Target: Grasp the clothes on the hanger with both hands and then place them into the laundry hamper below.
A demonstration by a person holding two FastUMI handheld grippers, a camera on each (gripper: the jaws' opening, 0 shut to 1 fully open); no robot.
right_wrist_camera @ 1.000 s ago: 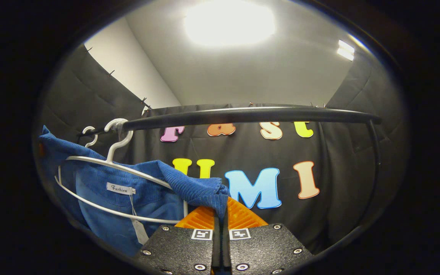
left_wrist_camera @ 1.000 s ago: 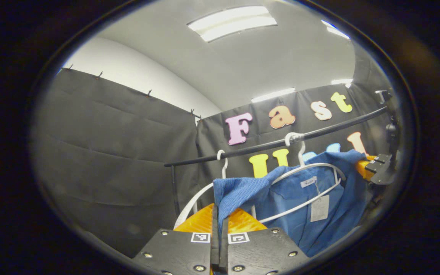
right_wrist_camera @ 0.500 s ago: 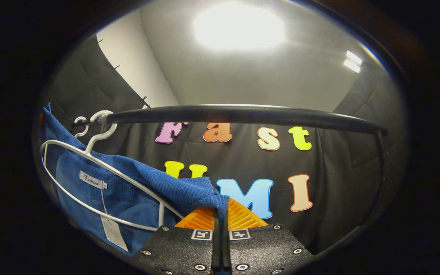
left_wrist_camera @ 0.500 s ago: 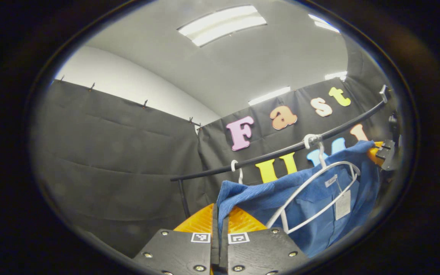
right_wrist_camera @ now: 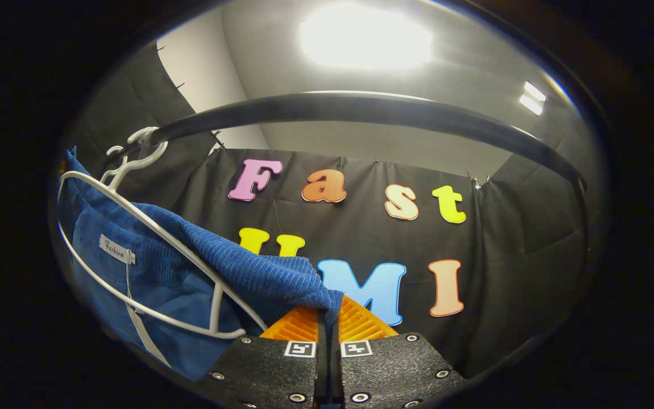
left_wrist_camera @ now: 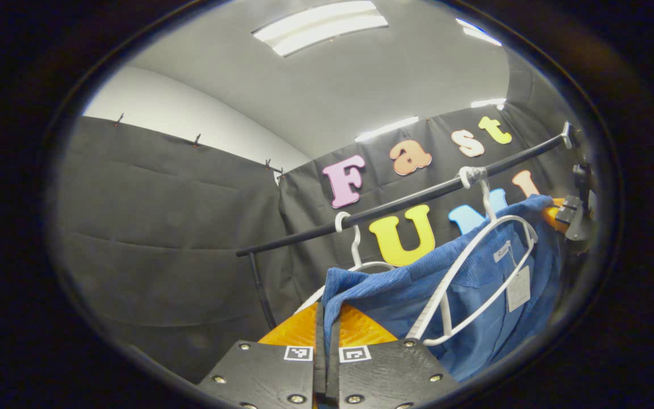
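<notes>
Left gripper view, left to right: black cloth wall point(left_wrist_camera: 162, 227) filled the left side. The black rail point(left_wrist_camera: 406, 199) ran from its post at lower left up to the right. A first white hanger point(left_wrist_camera: 354, 244) hooked on the rail near the post. Your left gripper point(left_wrist_camera: 327, 326) sat at bottom centre, fingers pressed together with a fold of the blue garment point(left_wrist_camera: 474, 307) pinched between them. The garment stretched rightward from that pinch, draped over a second white hanger point(left_wrist_camera: 477, 267) whose hook sat on the rail further right. That hanger was tilted, with its lower bar in front of the cloth. A neck label and a paper tag point(left_wrist_camera: 519, 287) hung inside the collar. At far right your other gripper point(left_wrist_camera: 560, 213) held the garment's opposite end; its closure was too small to judge from here.

Right gripper view, left to right: the garment point(right_wrist_camera: 151, 284) hung at the left on the white hanger point(right_wrist_camera: 151, 233), with the hook over the rail point(right_wrist_camera: 361, 111) at upper left. Blue ribbed fabric ran down to bottom centre, where your right gripper point(right_wrist_camera: 330, 326) was clamped on its edge, fingers tight together. The rail arched overhead to the right. The garment was up at rail height, stretched between both grippers.
</notes>
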